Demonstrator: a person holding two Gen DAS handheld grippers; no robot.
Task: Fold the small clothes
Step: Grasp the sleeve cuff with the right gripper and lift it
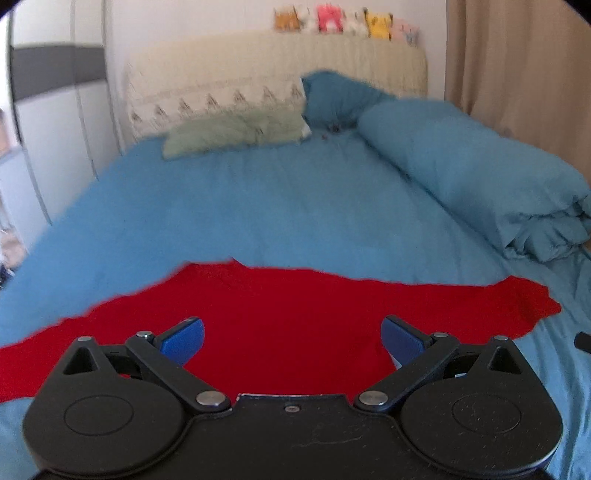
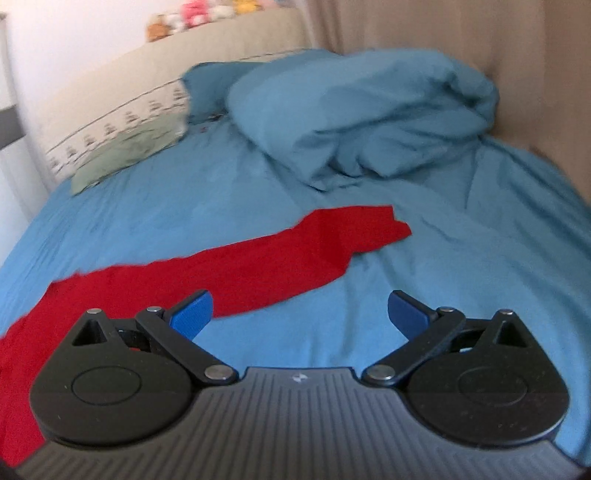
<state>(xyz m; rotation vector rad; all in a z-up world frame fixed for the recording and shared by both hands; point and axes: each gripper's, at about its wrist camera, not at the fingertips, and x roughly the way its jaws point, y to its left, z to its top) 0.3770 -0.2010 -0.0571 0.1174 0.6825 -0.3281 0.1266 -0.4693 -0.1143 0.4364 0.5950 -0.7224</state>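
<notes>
Red cloth (image 1: 280,325) lay spread flat on blue bed (image 1: 258,214). Left tool (image 1: 292,341) and right tool (image 2: 300,314) both hung w/ jaws wide apart, holding nothing. Prob best to pinch matching corners & keep edges aligned.

Home bedroom: bed (image 1: 258,206) with blue sheet, rolled duvet (image 1: 480,177), headboard (image 1: 277,74), plush toys (image 1: 347,20), curtain (image 1: 517,55).

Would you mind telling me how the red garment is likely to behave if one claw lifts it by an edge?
The red garment lies flat with soft, wavy edges, so it will probably droop limply. It looks thin, so likely light. Pushed, it may bunch on the blue sheet.
</notes>
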